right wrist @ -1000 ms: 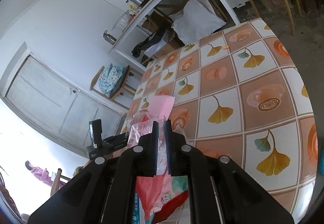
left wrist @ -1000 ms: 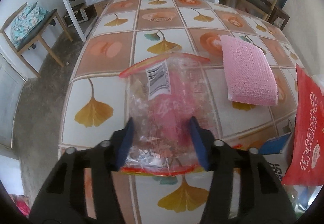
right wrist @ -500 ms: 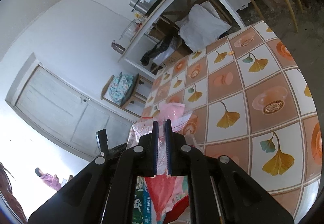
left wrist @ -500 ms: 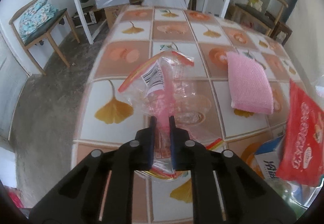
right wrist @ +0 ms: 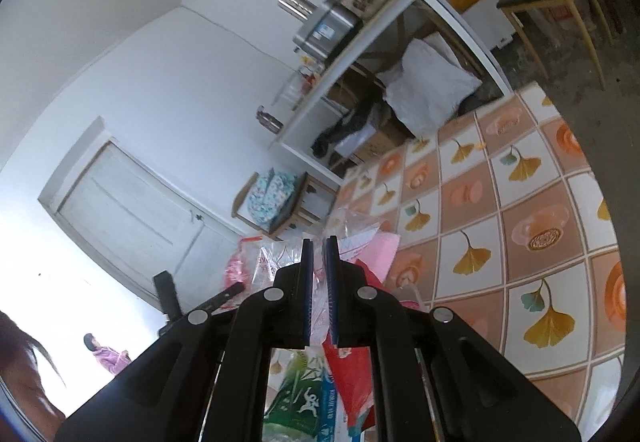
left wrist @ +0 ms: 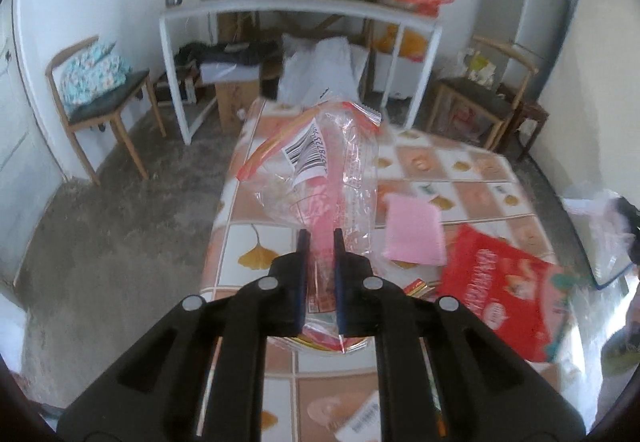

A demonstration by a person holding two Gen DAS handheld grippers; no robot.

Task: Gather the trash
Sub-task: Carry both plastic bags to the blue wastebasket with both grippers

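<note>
Here the left tool (left wrist: 319,238) is clamped on a clear plastic bag (left wrist: 320,162) with a barcode label, holding it up above the tiled desk (left wrist: 472,170). A pink cloth (left wrist: 414,230) and a red packet (left wrist: 500,282) lie on the desk beside it. The right tool (right wrist: 319,246) is pinched on a thin clear wrapper (right wrist: 320,306) over a heap of packaging at the desk's edge.

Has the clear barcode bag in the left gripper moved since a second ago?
Yes. The clear bag, then flat on the tiled table, is now lifted off it, pinched in the left gripper.
</note>
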